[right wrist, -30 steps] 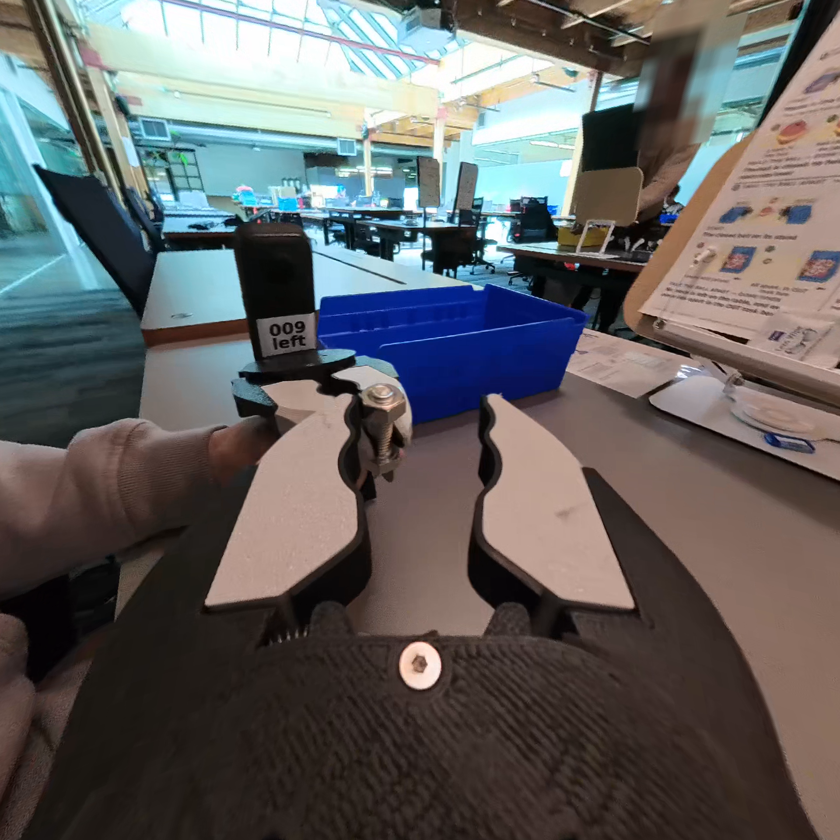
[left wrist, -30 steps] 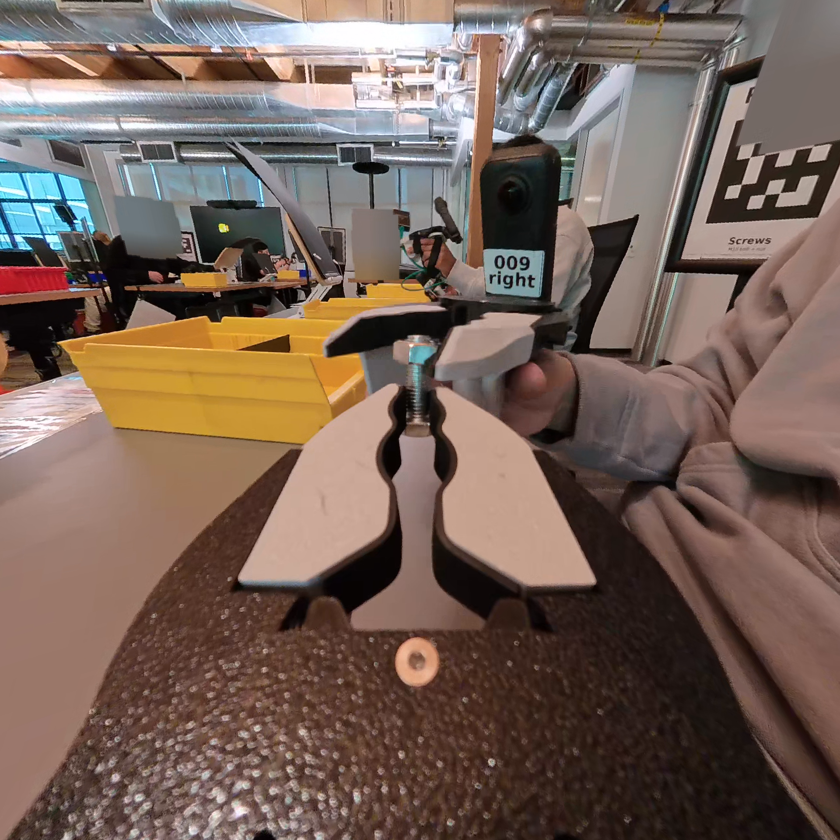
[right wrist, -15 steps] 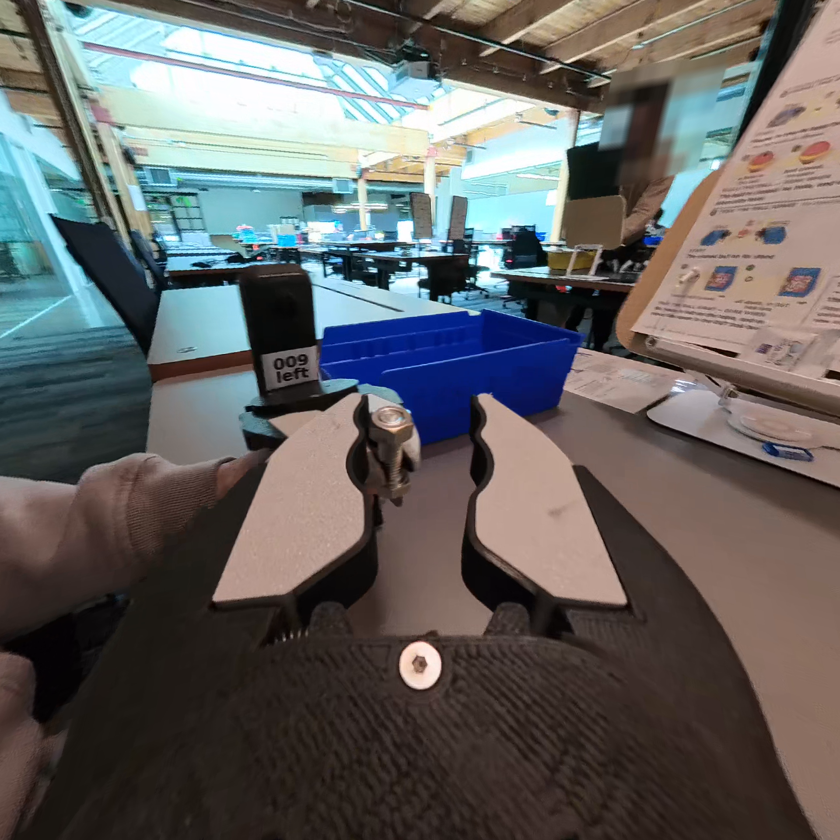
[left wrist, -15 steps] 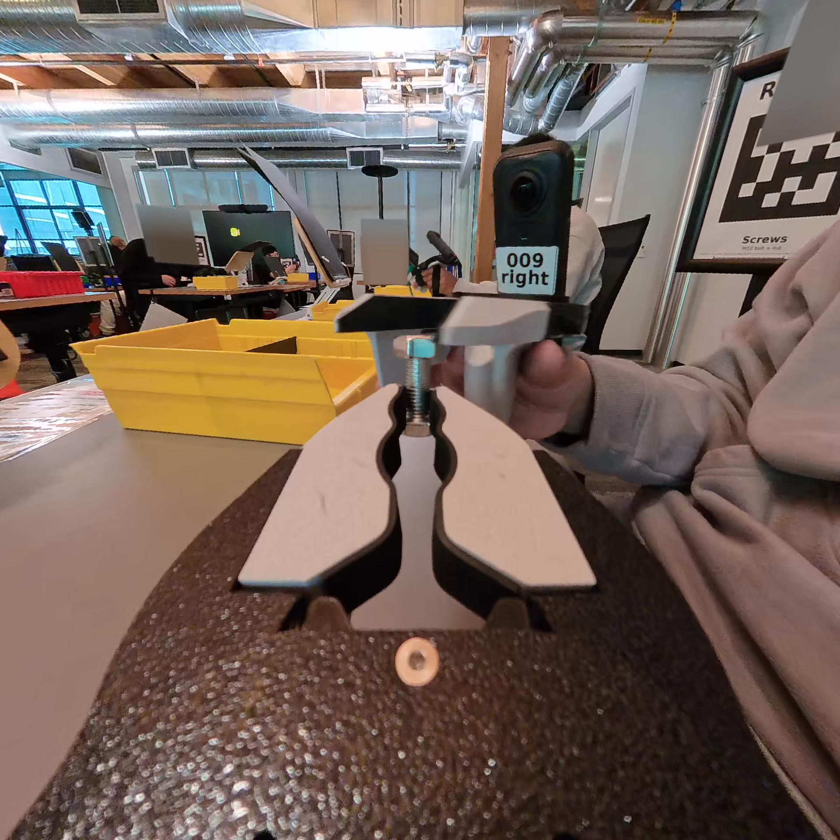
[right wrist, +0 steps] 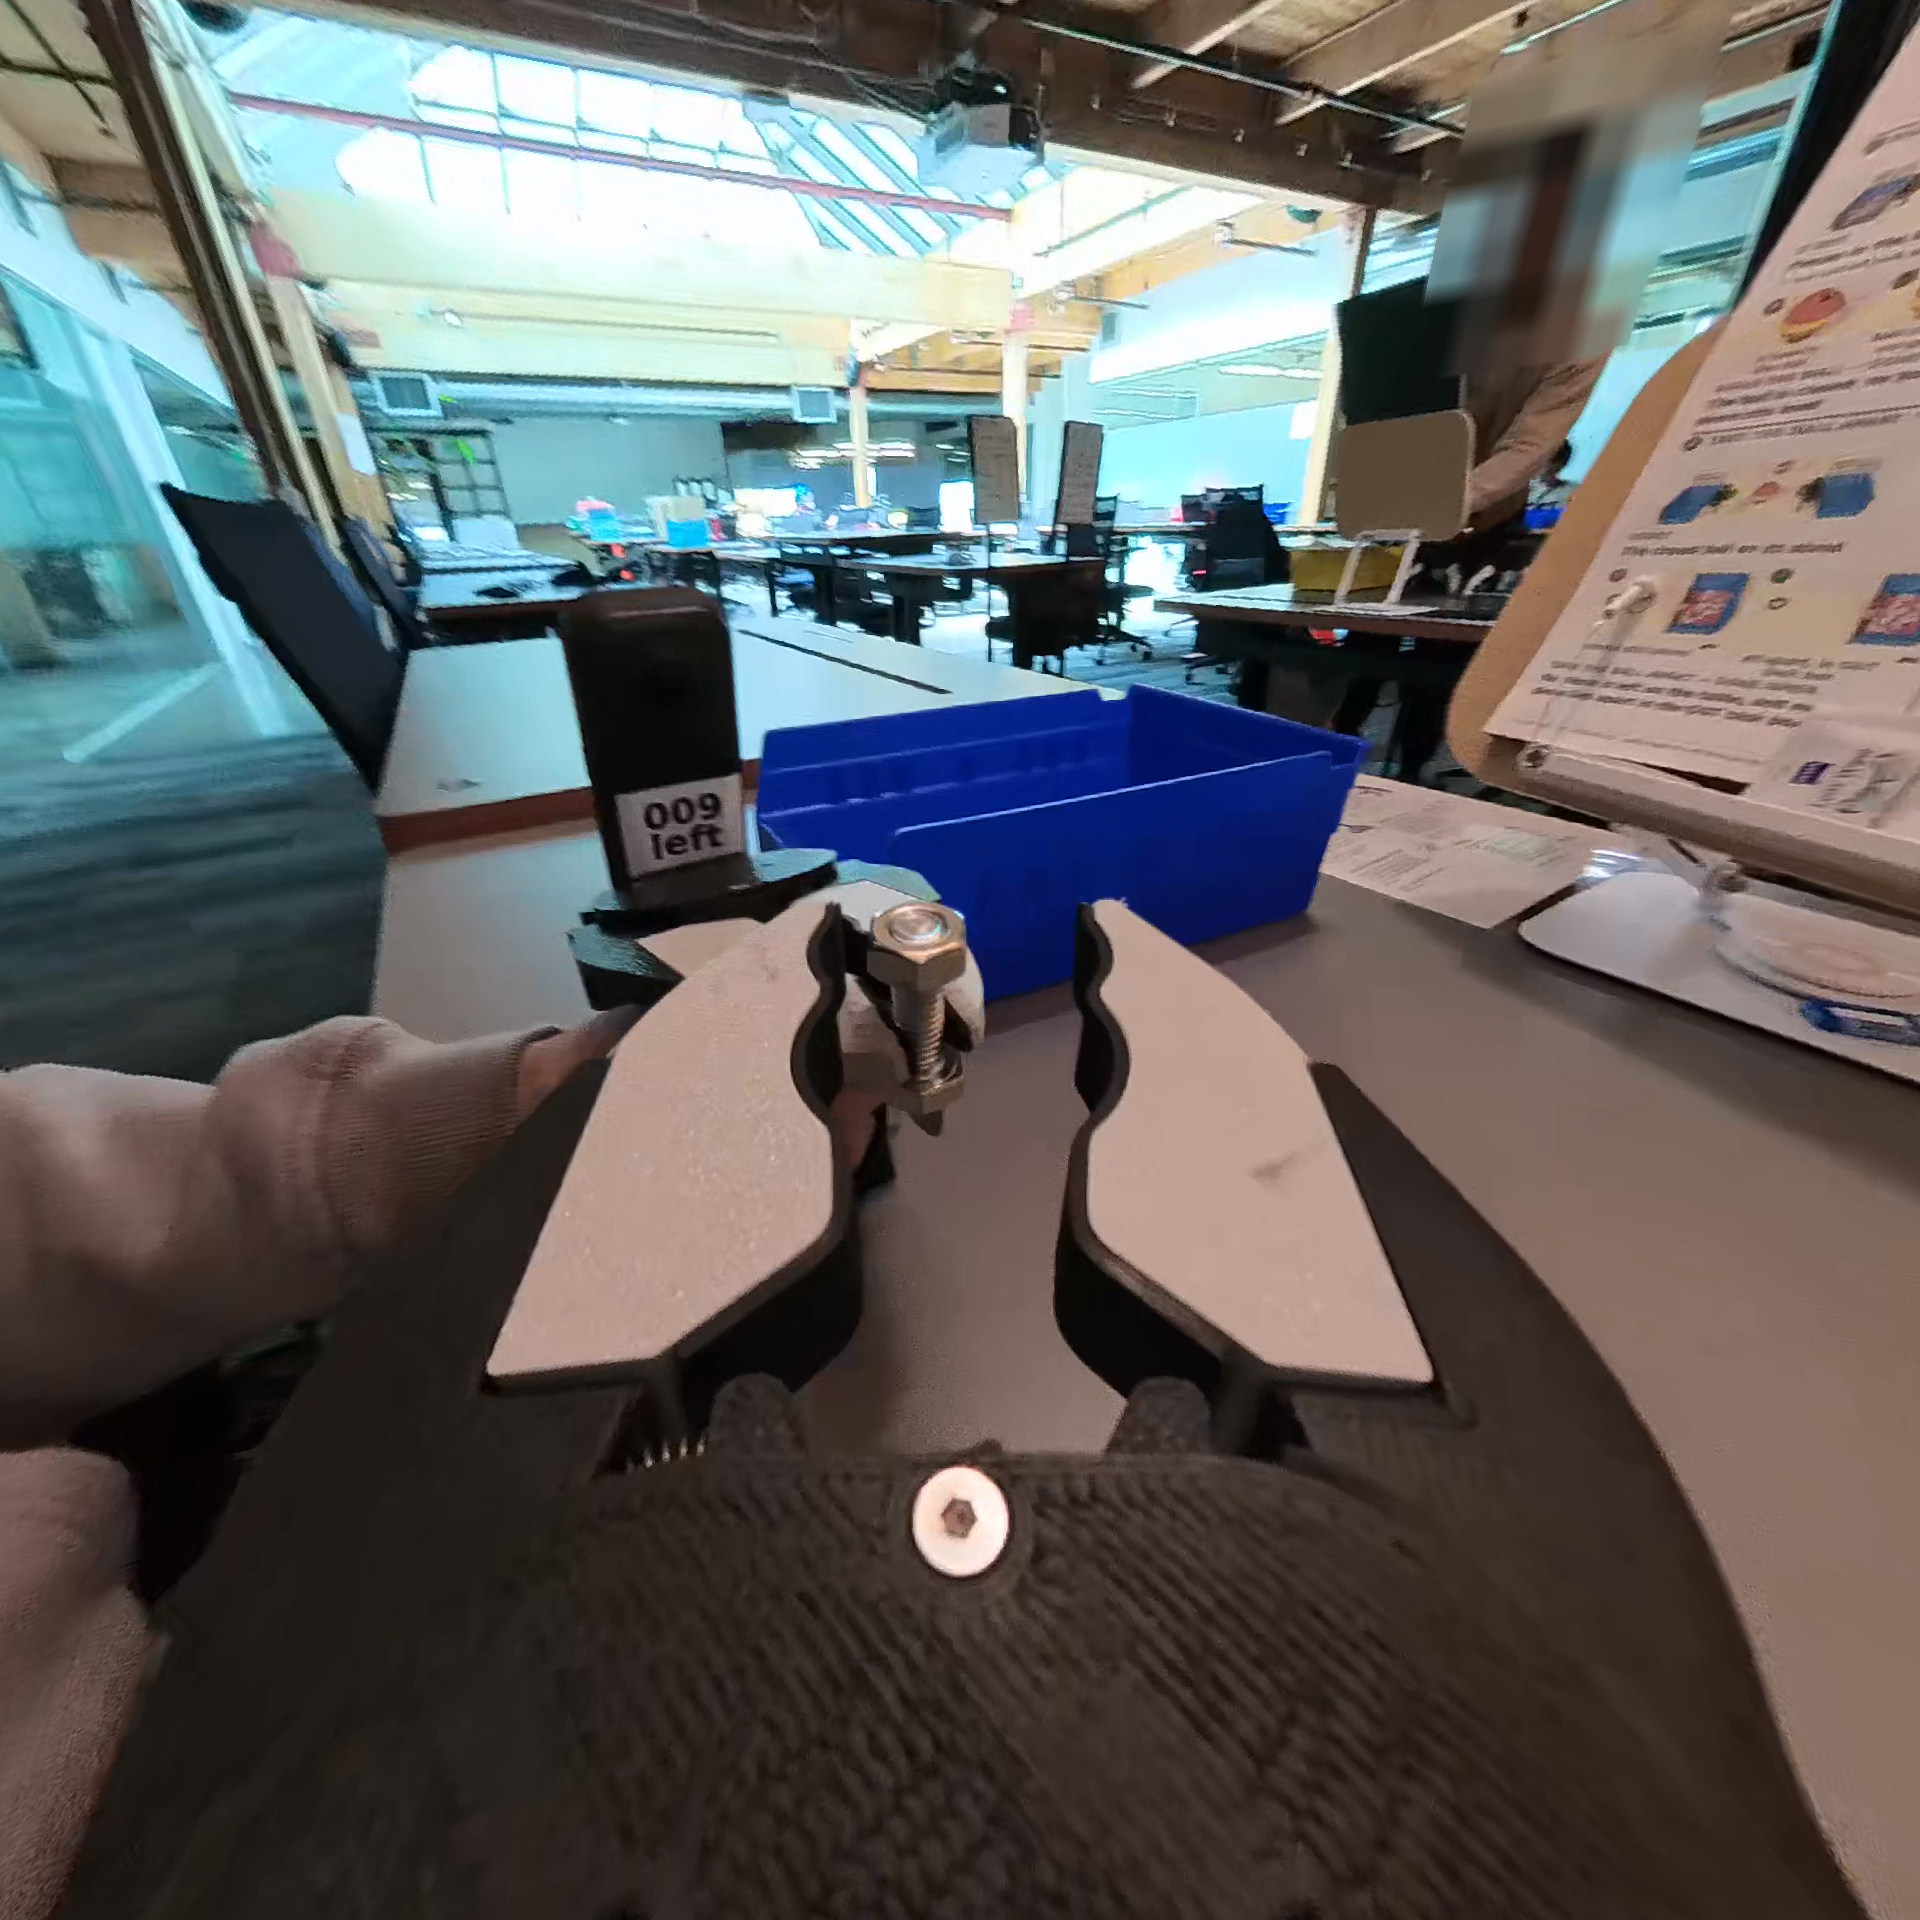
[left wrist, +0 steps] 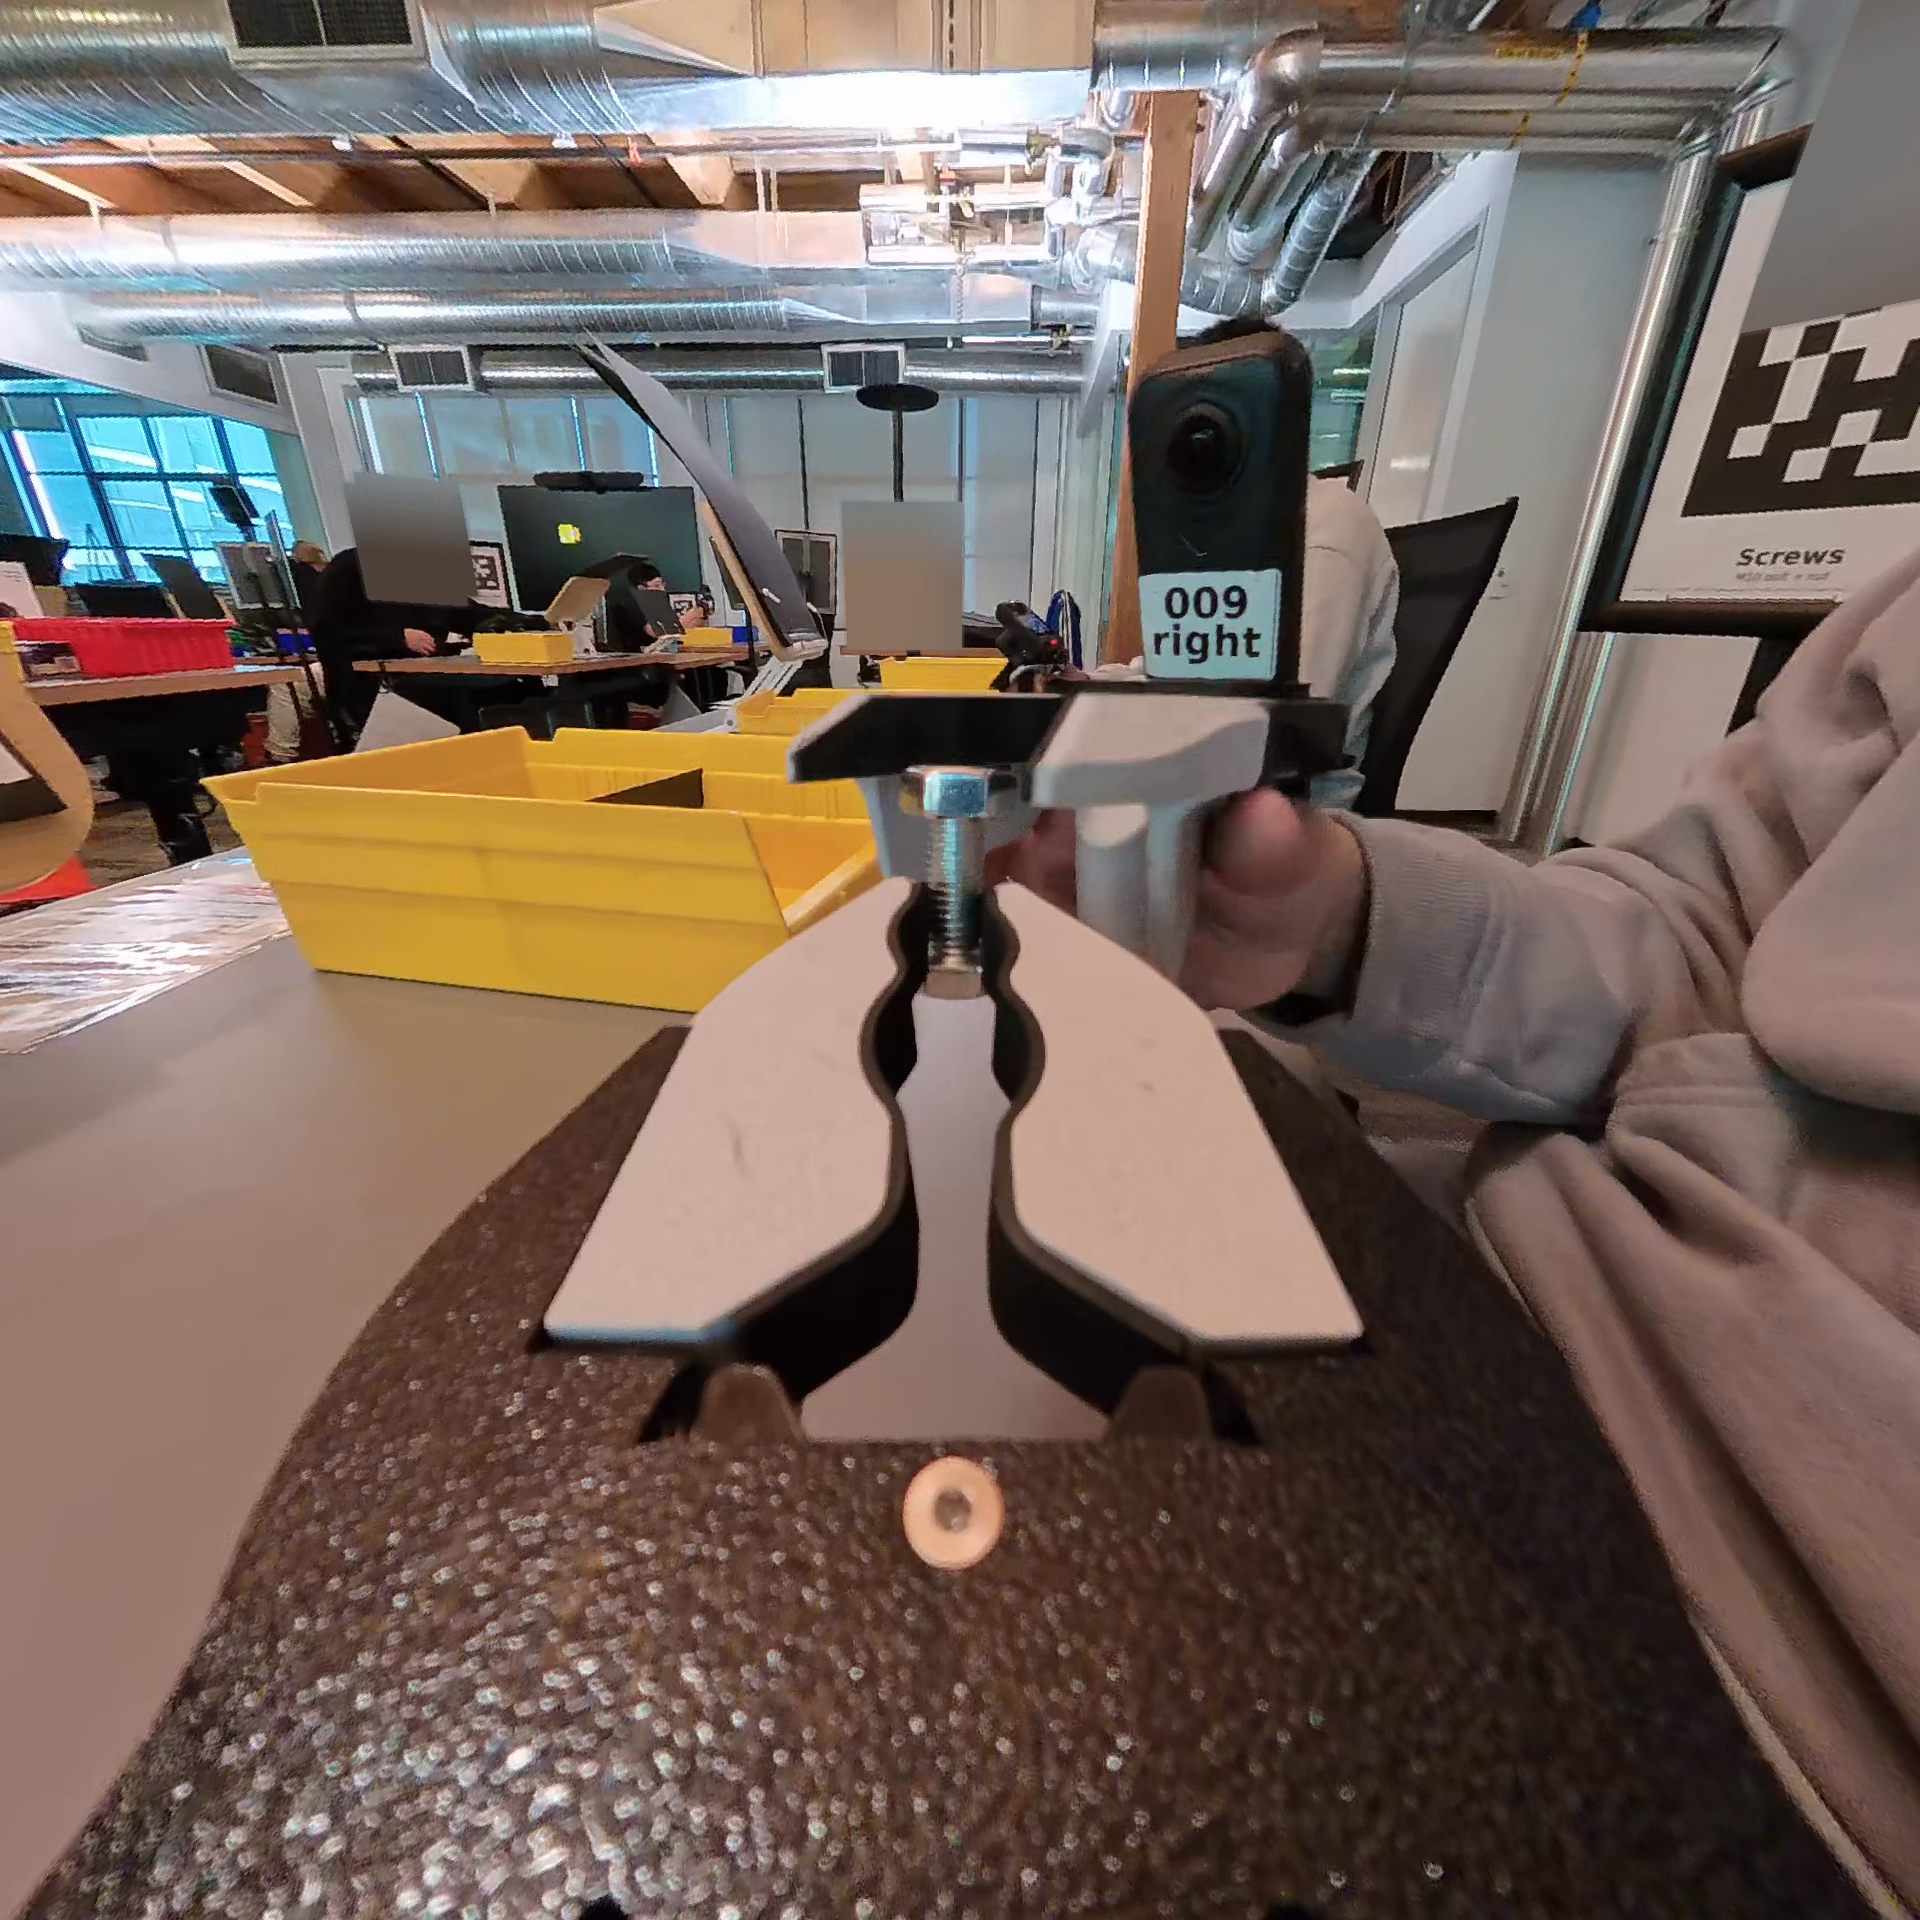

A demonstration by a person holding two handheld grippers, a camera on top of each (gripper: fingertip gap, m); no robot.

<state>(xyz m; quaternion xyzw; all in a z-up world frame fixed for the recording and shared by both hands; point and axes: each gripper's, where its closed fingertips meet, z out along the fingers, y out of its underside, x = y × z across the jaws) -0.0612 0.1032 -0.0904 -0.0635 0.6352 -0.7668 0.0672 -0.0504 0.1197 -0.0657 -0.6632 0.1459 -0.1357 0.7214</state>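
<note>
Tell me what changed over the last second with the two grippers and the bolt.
The right gripper narrowed its open jaws and shifted so the bolt's head now sits between its fingertips; a gap still shows on the right finger's side, so nothing is gripped yet. The left gripper stayed shut on the bolt's threaded shank, bolt upright. The yellow bin and blue bin did not move.

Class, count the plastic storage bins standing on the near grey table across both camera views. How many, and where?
2. A yellow bin stands beyond the left gripper, which clamps a bolt; a blue bin stands beyond the open right gripper. More bins sit on far tables.
</note>
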